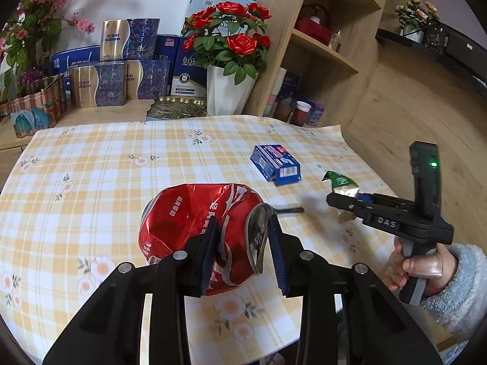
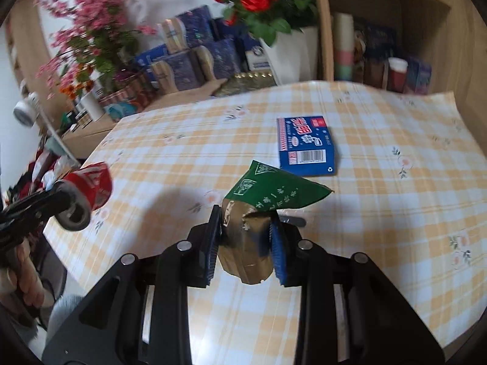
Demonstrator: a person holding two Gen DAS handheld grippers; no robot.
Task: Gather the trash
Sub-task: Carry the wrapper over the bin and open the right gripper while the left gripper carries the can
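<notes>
While the left wrist view looks down over a table covered with a yellow-and-white checked cloth printed with flowers [image 1: 127, 164], the left gripper [image 1: 242, 243] is clamped on a crushed red aluminium drink can [image 1: 194, 222], its blue-padded fingers [image 1: 210, 252] pressing the dented body on one side and the silver end on the other. The can is raised clear of the cloth. Farther across the table lies a small flat blue cardboard box with a barcode [image 1: 277, 164]. To the right, a hand in a fluffy pale blue sleeve [image 1: 426, 270] holds the right gripper [image 1: 344, 200], which is closed on a crumpled green and silver foil wrapper [image 1: 342, 185]. Behind the table stand a white vase of red artificial roses [image 1: 228, 88] and stacked blue gift boxes [image 1: 121, 73].

From the right wrist view, the right gripper [image 2: 245, 240] pinches the foil wrapper [image 2: 261, 200] between its blue pads [image 2: 277, 249], the green part sticking up and forward, the silver part hanging below. It seems to be lifted off the cloth [image 2: 380, 213], though the blur makes that hard to confirm. The blue box [image 2: 307, 146] lies flat just beyond it. At far left, the left gripper [image 2: 65, 203] carries the red can [image 2: 91, 185] near the table's edge.
</notes>
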